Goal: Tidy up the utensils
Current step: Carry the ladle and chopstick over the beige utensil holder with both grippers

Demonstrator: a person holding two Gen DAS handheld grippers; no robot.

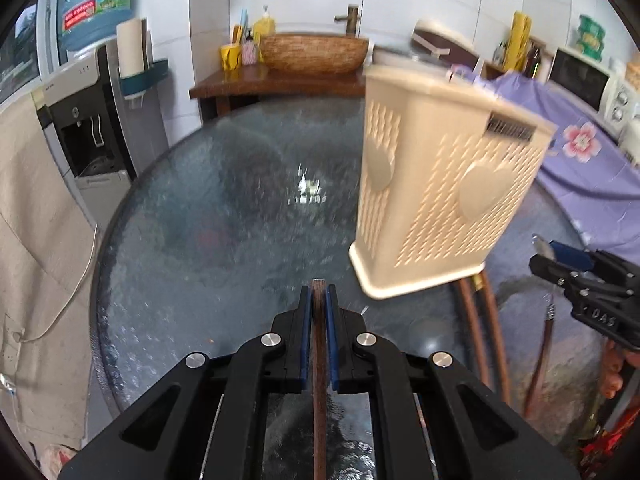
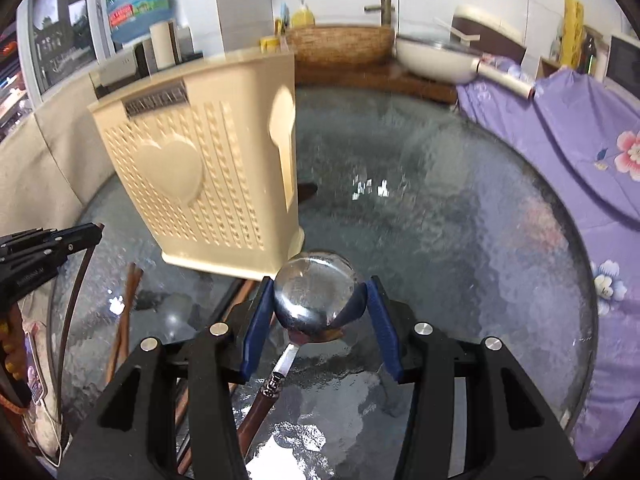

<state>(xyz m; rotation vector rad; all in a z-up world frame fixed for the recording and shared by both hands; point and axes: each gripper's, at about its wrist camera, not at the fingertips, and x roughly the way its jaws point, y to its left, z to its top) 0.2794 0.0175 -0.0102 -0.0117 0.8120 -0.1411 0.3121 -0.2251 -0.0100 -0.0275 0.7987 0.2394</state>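
Observation:
My left gripper (image 1: 319, 292) is shut on a dark wooden chopstick (image 1: 319, 360) that runs back between the blue pads, above the round glass table (image 1: 200, 240). A beige perforated utensil holder (image 1: 436, 196) stands to the right of it. My right gripper (image 2: 318, 286) is shut on the bowl of a metal spoon (image 2: 316, 292) with a brown handle, just in front of the holder (image 2: 208, 172). The right gripper also shows in the left wrist view (image 1: 560, 256), and the left one in the right wrist view (image 2: 80, 236).
More brown chopsticks (image 2: 124, 320) lie on the glass by the holder's base, also in the left wrist view (image 1: 484, 328). A purple flowered cloth (image 2: 560, 140) covers the right side. A wooden stand with a basin (image 1: 312, 56) and a water dispenser (image 1: 92, 120) are behind.

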